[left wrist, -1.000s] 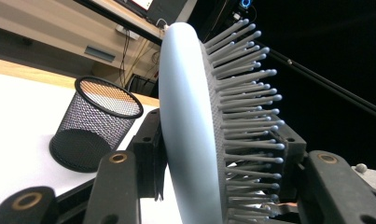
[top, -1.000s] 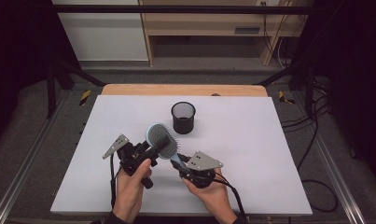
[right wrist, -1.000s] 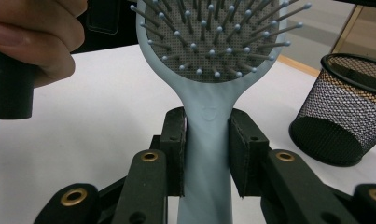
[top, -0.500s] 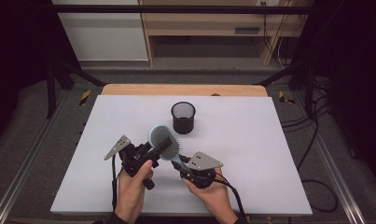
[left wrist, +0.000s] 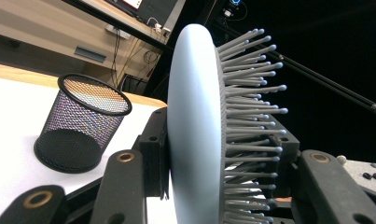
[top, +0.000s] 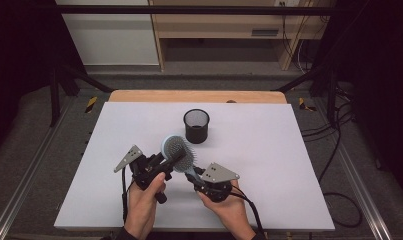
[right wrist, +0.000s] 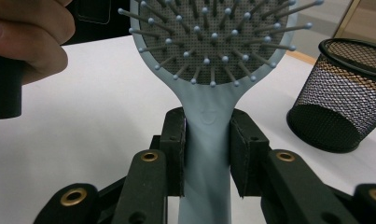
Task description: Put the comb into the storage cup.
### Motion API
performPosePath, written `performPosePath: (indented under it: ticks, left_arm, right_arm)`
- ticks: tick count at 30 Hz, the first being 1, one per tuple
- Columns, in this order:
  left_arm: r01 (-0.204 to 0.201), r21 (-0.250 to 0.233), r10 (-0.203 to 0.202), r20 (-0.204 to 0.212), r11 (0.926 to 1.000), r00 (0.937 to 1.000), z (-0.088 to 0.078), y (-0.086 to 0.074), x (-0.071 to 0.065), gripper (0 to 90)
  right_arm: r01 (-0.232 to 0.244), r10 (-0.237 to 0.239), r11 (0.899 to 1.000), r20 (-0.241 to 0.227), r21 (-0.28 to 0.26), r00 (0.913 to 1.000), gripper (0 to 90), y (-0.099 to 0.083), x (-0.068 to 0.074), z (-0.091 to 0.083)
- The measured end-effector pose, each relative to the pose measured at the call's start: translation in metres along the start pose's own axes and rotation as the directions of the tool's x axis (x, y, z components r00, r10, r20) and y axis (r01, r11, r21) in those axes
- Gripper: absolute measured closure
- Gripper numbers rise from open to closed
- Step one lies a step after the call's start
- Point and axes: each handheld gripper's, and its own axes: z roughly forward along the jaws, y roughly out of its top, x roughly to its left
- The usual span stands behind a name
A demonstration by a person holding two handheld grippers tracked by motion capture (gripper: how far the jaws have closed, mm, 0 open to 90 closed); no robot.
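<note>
Hairbrush [top: 178, 151] hangs above the table [top: 289, 165] near the mesh cup [top: 196, 126], right gripper [right wrist: 206, 154] clamping its handle and left gripper [left wrist: 223, 163] clamping its head, likely steadying a handover.

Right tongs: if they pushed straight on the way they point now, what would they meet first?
The right tongs already clamp the hairbrush by its handle, so the brush head leads. Beyond it sit the left tongs on that head; the mesh cup lies off to one side. Depth is unclear.
</note>
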Motion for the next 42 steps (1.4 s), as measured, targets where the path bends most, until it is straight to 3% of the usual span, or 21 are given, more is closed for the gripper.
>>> performPosePath:
  ticks: [26,30,35,42]
  left_arm:
    - [-0.012,-0.003,0.012,0.009,0.9999,0.9999,0.0007,-0.0004,-0.0011,52.9]
    - [-0.012,-0.007,0.012,0.010,0.9999,0.9999,0.0006,-0.0005,-0.0008,52.9]
    - [-0.005,-0.010,0.006,0.009,0.9999,0.9999,0.0004,-0.0014,0.0006,52.8]
    - [-0.002,-0.027,0.002,0.003,0.9996,1.0000,-0.0026,0.0017,0.0034,52.8]
  right_arm:
    - [-0.005,0.005,1.000,-0.003,-0.005,1.0000,68.9,-0.0009,-0.0011,-0.0005]
    - [-0.004,0.004,1.000,-0.012,-0.008,0.9999,64.5,-0.0012,-0.0014,-0.0003]
    - [-0.022,0.022,1.000,0.009,0.001,0.9997,51.1,-0.0010,-0.0030,-0.0002]
    - [-0.035,0.035,0.999,0.021,-0.003,0.9992,46.3,-0.0010,-0.0061,-0.0018]
